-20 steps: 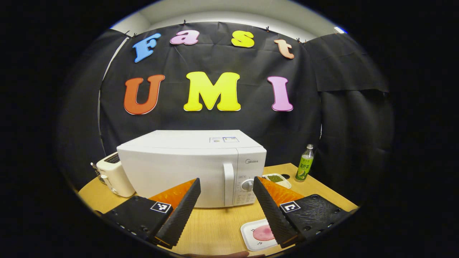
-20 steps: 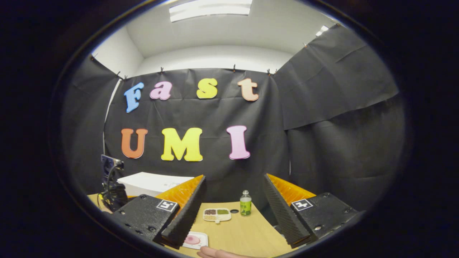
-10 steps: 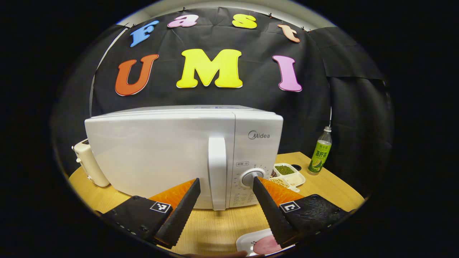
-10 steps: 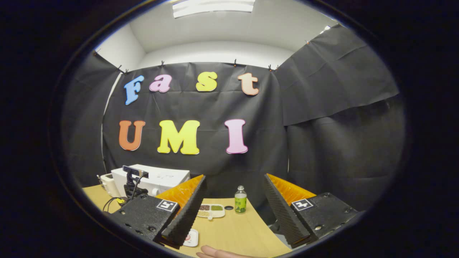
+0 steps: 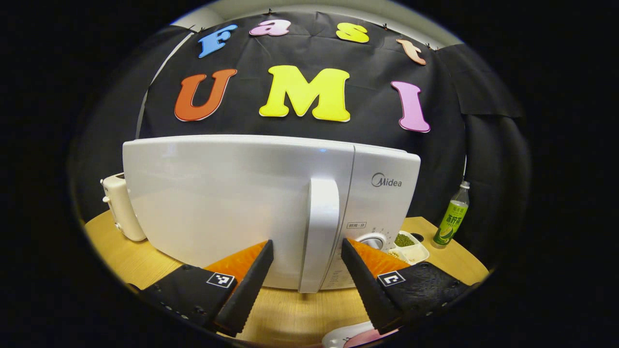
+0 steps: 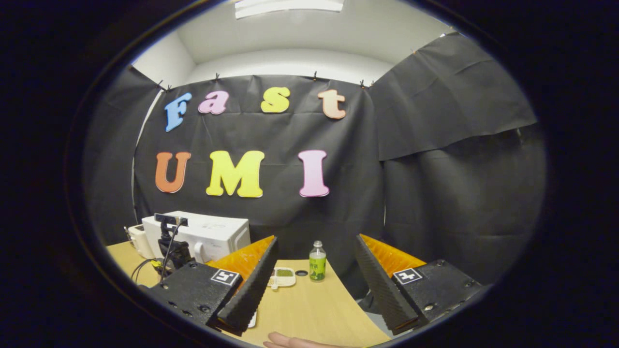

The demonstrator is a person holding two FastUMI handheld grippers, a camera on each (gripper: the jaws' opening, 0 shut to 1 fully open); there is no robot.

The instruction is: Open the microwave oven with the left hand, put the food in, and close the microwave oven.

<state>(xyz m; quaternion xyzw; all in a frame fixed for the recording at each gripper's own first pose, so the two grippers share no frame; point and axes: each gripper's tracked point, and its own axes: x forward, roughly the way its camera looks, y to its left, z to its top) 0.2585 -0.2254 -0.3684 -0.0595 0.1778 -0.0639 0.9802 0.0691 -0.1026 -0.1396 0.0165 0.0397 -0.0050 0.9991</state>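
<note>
- Now, your left tool [image 5: 307, 249] is spread wide, with the tall white handle [image 5: 319, 232] of the white box-shaped microwave oven [image 5: 232, 203] standing between its fingers. Neither finger looks to be pressing on it yet.
- If you pull before you squeeze, I think the fingers could slide off and the door would stay shut.
- If you pull too hard, the whole oven might slide on the smooth, light wooden desk [image 5: 290, 314].
- The food, a pink round thing on a white plate [image 5: 355, 337], sits at the desk's near edge, just under your left tool. Take care you don't bump it.
- Your right tool [image 6: 314, 275] is spread wide too and holds nothing. It hangs over the desk, well apart from the oven.
- Near the oven are a cream toaster [image 5: 118, 208], a white tray of green beans [image 5: 410, 244] and a green drink bottle [image 5: 450, 220].
- Black cloth hangs all around the booth, with a bright ceiling light [image 6: 290, 6] above.
</note>
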